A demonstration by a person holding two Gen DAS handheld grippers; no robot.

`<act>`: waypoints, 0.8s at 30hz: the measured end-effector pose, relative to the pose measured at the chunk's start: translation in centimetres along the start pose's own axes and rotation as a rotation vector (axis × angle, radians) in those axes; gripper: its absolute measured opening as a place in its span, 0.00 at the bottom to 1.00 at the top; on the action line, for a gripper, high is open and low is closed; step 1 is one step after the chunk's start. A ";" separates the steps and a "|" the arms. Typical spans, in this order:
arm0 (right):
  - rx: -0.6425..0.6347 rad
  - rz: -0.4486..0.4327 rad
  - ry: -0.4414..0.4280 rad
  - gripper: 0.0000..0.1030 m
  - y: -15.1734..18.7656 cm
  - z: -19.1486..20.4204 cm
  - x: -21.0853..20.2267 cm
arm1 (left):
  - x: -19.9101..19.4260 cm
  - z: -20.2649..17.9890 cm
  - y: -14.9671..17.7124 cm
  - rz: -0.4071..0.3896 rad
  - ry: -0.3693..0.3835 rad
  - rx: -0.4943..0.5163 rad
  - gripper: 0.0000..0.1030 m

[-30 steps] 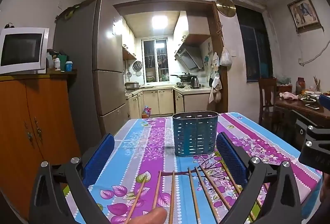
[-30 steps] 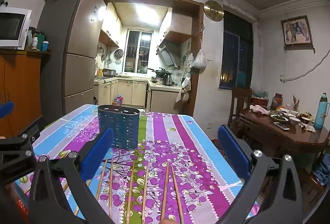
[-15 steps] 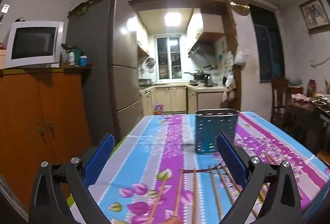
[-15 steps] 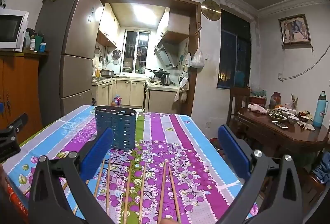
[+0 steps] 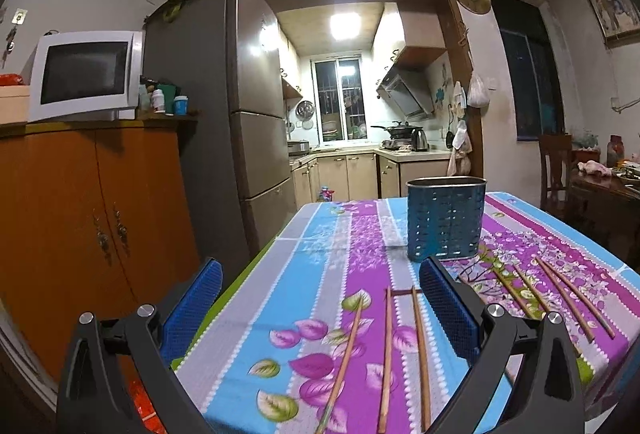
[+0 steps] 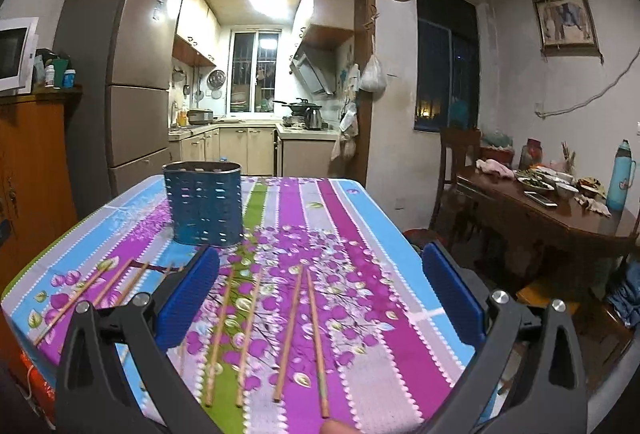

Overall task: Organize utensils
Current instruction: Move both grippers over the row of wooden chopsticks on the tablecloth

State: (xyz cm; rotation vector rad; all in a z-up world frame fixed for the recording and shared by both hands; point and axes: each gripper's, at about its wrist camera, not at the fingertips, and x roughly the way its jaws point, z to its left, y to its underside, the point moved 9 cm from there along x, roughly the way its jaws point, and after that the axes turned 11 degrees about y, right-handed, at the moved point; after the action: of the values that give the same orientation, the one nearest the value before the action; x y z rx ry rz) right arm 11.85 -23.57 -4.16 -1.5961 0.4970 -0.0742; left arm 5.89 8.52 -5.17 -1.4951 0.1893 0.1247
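Observation:
Several wooden chopsticks (image 5: 386, 350) lie side by side on the flowered tablecloth (image 5: 340, 246), pointing away from me; they also show in the right wrist view (image 6: 290, 330). A blue perforated utensil holder (image 5: 445, 220) stands upright behind them, also in the right wrist view (image 6: 204, 204). My left gripper (image 5: 320, 306) is open and empty above the table's left front part. My right gripper (image 6: 320, 286) is open and empty above the chopsticks on the right.
An orange cabinet (image 5: 80, 226) with a microwave (image 5: 84, 74) and a tall fridge (image 5: 224, 138) stand left of the table. A wooden dining table (image 6: 560, 210) with dishes and a chair (image 6: 456, 170) stand to the right.
The left gripper has swung left, so the holder and chopsticks sit further right in its view. The right gripper has moved slightly right. Both stay open.

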 end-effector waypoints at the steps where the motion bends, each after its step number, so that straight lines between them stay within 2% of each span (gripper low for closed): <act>1: 0.002 0.001 -0.004 0.95 0.3 -0.2 0.1 | -0.1 0.0 0.2 0.007 -0.002 0.003 0.96; 7: 0.015 0.055 -0.076 0.95 1.9 -0.6 1.5 | 0.8 -2.0 2.5 0.140 -0.057 0.063 0.96; 10: 0.022 0.063 -0.125 0.95 1.9 -0.5 1.4 | 1.4 -3.1 2.6 0.154 -0.066 0.067 0.96; 16: -0.007 0.018 -0.149 0.95 1.3 -0.2 0.3 | 2.1 -3.9 2.6 0.179 -0.075 0.044 0.96; 24: 0.006 0.032 -0.118 0.95 1.6 -0.9 0.0 | 2.2 -4.6 2.2 0.176 -0.079 0.085 0.96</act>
State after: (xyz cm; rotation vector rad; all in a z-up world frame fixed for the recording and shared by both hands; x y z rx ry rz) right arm 11.07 -24.42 -5.58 -1.5756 0.4296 0.0426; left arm 7.40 4.06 -8.05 -1.3849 0.2594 0.3126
